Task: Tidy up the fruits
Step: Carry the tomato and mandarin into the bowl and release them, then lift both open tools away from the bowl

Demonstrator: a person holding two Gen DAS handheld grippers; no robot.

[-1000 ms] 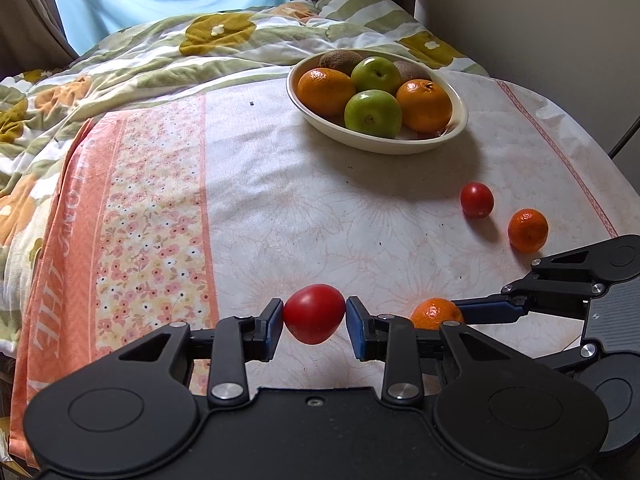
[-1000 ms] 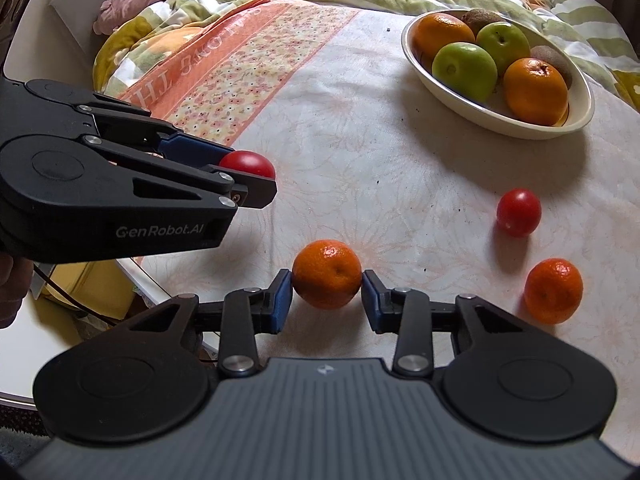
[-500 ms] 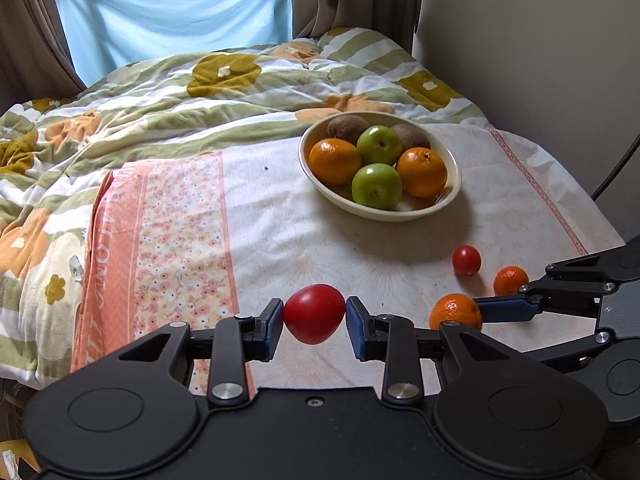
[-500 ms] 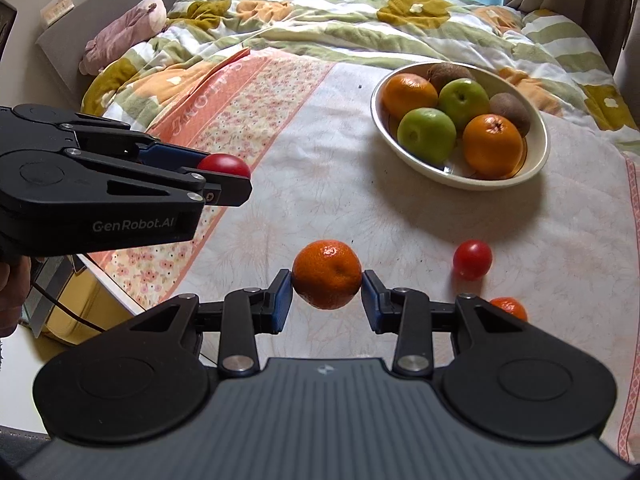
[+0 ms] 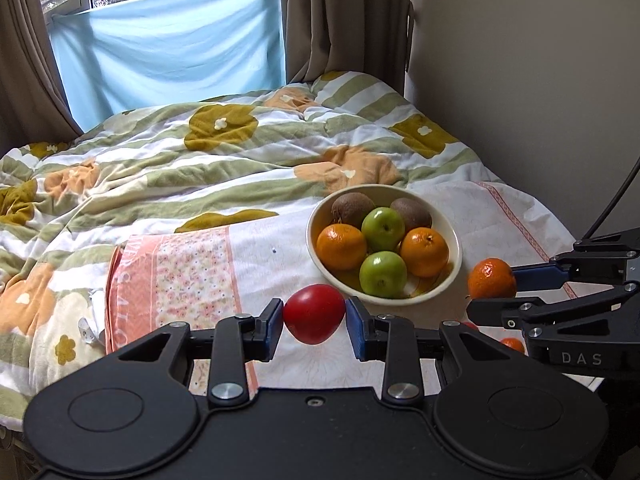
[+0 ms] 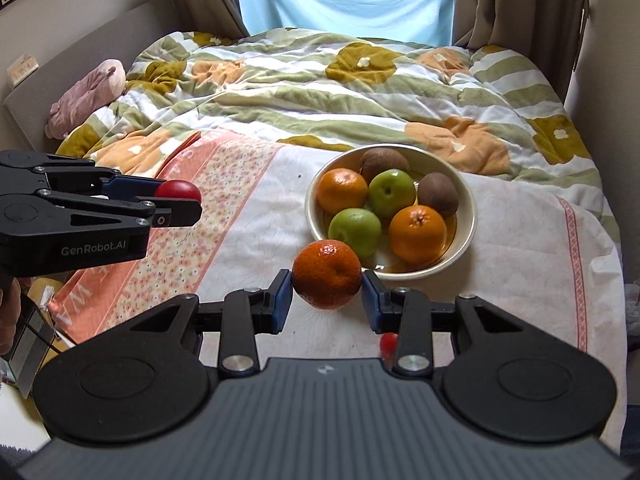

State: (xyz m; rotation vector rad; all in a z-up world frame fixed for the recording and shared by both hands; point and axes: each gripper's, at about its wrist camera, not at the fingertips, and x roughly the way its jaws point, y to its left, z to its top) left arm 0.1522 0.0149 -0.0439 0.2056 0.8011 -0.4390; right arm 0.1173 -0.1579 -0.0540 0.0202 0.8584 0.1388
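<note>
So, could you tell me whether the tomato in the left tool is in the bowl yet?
Not yet. The tomato is clamped in the left tool, in the air short of the bowl.

Red tomato (image 5: pixel 314 314) between clamped jaws

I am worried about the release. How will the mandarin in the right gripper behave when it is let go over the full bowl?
The mandarin is round, so it will probably roll once freed. The bowl already holds six rounded fruits, so it may slide off them toward the rim. Its peel looks soft; the right gripper seems to hold it without denting.
</note>
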